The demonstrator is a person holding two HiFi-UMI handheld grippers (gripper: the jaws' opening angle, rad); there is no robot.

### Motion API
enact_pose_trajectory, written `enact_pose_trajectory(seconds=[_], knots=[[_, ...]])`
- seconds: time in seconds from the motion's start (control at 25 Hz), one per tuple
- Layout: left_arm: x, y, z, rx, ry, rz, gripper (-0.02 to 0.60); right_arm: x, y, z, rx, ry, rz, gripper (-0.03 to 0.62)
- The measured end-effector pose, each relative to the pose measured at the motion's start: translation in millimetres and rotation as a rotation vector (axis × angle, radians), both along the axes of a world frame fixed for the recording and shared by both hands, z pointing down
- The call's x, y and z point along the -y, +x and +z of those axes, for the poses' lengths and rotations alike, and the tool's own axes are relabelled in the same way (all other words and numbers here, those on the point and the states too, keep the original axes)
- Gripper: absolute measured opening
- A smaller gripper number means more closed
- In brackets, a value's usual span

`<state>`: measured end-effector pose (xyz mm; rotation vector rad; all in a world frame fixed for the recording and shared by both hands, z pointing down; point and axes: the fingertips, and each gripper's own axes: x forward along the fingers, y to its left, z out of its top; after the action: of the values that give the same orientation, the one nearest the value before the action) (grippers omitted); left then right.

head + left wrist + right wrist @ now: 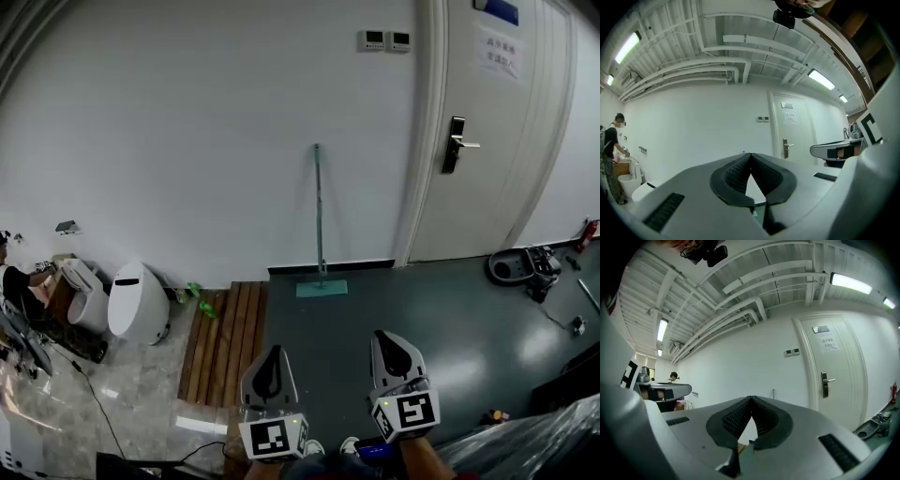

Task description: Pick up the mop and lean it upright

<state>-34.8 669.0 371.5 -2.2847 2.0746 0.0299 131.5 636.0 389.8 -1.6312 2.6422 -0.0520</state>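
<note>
Head view: wooden slats (223, 342) beside mop (320, 225)

A plain white wall (187, 141) carries two small control panels (384, 40) beside a white door (497, 169) with a lever handle (461, 143) and a paper notice (498, 52). The dark green floor (422, 309) meets a wooden slat platform (225, 337) and pale marble tiles (141, 394) at the left. Overhead, white pipes (698, 75) and tube lights (820, 78) cross the ceiling.
</note>
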Motion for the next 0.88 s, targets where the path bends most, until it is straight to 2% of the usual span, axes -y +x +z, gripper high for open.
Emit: enact_pose_trajectory(seconds=[0.24,0.52,0.88], knots=[[4,-27,-1,-0.019,0.000,0.027,0.014,3,-23,-3,0.005,0.004,0.036,0.017],[21,-59,-5,-0.008,-0.005,0.056,0.015,18,-53,-9,-0.001,0.020,0.083,0.017],[62,-67,-8,-0.022,-0.001,0.070,0.014,60,-62,-2,0.015,0.017,0.088,0.017]])
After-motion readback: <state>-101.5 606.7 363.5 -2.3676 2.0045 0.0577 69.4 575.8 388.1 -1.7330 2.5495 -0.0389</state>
